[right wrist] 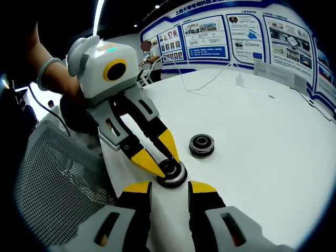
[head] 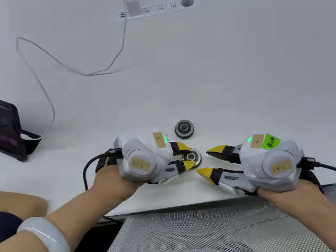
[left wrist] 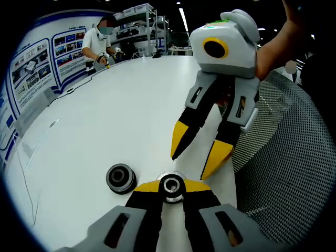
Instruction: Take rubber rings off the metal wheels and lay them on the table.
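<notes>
1. Left hand [head: 113, 181] low over the table [head: 236, 105], left gripper [head: 184, 156] pointing right, jaws pinching a wheel [head: 191, 156] lying flat.
2. Right hand [head: 294, 195] mirrors it. Right gripper [head: 207, 163] faces that wheel, jaws spread, touching nothing.
3. Second wheel [head: 184, 127], dark-rimmed, sits just behind.

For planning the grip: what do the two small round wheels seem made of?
Free dark round wheel: matte black outer band, probably rubber, around a seemingly metal hub. The shiny round wheel between the left gripper's tips: bright reflective rim, likely polished metal; dark centre unclear.
</notes>
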Available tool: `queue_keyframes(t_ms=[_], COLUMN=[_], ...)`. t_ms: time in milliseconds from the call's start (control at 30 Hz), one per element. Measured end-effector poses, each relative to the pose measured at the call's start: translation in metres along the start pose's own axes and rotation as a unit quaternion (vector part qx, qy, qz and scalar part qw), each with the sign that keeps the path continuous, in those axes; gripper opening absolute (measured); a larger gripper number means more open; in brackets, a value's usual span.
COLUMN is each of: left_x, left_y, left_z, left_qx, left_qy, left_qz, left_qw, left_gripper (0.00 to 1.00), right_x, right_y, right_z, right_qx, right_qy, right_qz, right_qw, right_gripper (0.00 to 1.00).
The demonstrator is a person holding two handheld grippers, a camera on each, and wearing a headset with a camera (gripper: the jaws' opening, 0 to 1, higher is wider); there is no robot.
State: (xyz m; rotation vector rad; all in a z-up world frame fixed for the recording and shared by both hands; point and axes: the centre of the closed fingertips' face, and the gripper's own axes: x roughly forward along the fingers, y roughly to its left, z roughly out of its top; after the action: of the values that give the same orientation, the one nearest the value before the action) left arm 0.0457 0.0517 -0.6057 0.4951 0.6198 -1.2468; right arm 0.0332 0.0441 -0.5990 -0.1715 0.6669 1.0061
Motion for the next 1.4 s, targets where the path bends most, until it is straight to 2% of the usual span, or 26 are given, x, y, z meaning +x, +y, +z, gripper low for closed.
queue_keyframes(t_ms=[233,700,800,900,967,1067,1167,1267,1333,1400], left_x=[0.001,-0.001,-0.001,-0.001,-0.001,0.000,0.000,0.000,0.000,0.000], left_y=[0.001,0.001,0.001,0.001,0.001,0.001,0.002,0.002,0.002,0.002], left_z=[0.000,0.001,0.000,0.000,0.000,0.000,-0.001,-0.001,-0.001,-0.001], left_qx=[0.002,-0.011,-0.012,-0.012,-0.011,-0.009,-0.009,-0.010,-0.012,-0.012], left_qy=[-0.001,-0.011,-0.012,-0.012,-0.012,-0.011,-0.013,-0.014,-0.015,-0.016], left_qz=[-0.002,0.001,0.002,0.002,0.002,0.002,0.002,0.003,0.003,0.003], left_qw=[1.0000,0.9999,0.9998,0.9999,0.9999,0.9999,0.9999,0.9998,0.9998,0.9998], left_gripper=[0.14,0.13,0.13,0.13,0.13,0.13,0.13,0.13,0.13,0.13], right_x=[0.001,0.005,0.003,0.001,0.001,0.001,0.002,0.004,0.006,0.009], right_y=[0.001,0.000,-0.004,-0.009,-0.014,-0.021,-0.026,-0.026,-0.025,-0.023], right_z=[-0.001,0.000,0.003,0.005,0.004,0.003,0.003,0.002,0.000,-0.002], right_qx=[0.002,0.018,0.049,0.097,0.136,0.208,0.291,0.335,0.345,0.346], right_qy=[0.001,-0.006,-0.018,-0.032,-0.039,-0.051,-0.067,-0.068,-0.064,-0.059], right_qz=[0.002,0.003,0.001,-0.003,-0.010,-0.014,-0.009,0.001,0.004,0.006], right_qw=[1.0000,0.9998,0.9986,0.9948,0.9899,0.9767,0.9543,0.9399,0.9363,0.9364], right_gripper=[0.28,0.28,0.27,0.23,0.21,0.20,0.20,0.19,0.19,0.19])
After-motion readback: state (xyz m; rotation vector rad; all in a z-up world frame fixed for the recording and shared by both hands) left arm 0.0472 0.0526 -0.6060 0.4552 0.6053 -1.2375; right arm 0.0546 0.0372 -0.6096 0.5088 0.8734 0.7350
